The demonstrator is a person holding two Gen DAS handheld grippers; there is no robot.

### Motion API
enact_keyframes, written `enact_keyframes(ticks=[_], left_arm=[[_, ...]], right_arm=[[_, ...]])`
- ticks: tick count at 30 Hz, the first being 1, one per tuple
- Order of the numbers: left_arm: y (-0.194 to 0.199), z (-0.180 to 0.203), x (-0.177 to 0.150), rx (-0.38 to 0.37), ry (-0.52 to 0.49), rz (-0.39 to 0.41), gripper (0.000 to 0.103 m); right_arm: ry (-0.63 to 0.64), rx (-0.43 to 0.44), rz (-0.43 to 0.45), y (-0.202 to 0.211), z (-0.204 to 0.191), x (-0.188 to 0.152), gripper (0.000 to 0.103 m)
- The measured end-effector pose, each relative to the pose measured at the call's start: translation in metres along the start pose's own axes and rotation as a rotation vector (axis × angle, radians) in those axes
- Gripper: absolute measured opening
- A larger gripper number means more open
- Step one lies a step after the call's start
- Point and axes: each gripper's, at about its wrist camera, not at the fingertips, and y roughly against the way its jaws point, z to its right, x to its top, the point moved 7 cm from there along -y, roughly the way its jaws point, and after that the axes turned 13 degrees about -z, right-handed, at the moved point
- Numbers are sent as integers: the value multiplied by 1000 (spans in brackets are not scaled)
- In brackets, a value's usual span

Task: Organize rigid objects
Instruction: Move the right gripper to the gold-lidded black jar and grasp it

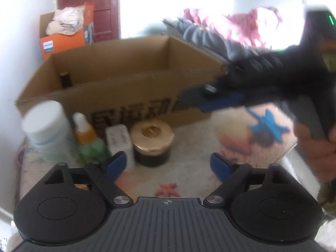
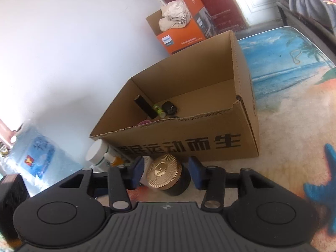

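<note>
An open cardboard box [image 1: 126,96] stands on the table; in the right wrist view the box [image 2: 189,134] holds a dark cylinder [image 2: 145,107], a small green bottle [image 2: 158,110] and a black item [image 2: 170,107]. In front of it stand a black jar with a gold lid [image 1: 152,145], a white box [image 1: 119,140], a green dropper bottle [image 1: 88,138] and a white-capped jar [image 1: 46,124]. My left gripper [image 1: 168,166] is open and empty, just short of the jar. My right gripper [image 2: 167,174] is open, its fingers on either side of the gold-lidded jar [image 2: 166,174]; it also shows in the left wrist view [image 1: 210,103].
An orange box [image 2: 182,33] with cloth on top stands behind the cardboard box by the white wall. A water jug [image 2: 35,153] stands at the left. The table has a beach-print cover [image 2: 294,96]. A bed with bedding [image 1: 220,31] lies behind.
</note>
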Motion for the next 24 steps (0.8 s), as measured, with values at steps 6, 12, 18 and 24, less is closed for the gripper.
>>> enact_keyframes(ticks=[6, 12, 18, 24], left_arm=[[-23, -1, 1, 63, -6, 3, 72], [-31, -2, 4, 74, -2, 28, 70], [-32, 7, 4, 49, -10, 31, 70], [-31, 34, 2, -9, -76, 29, 70]], right_arm=[[-7, 16, -44, -31, 6, 5, 50], [-11, 65, -93, -56, 7, 9, 50], [-20, 60, -107, -48, 10, -1, 51], [-66, 35, -97, -19, 26, -20, 51]])
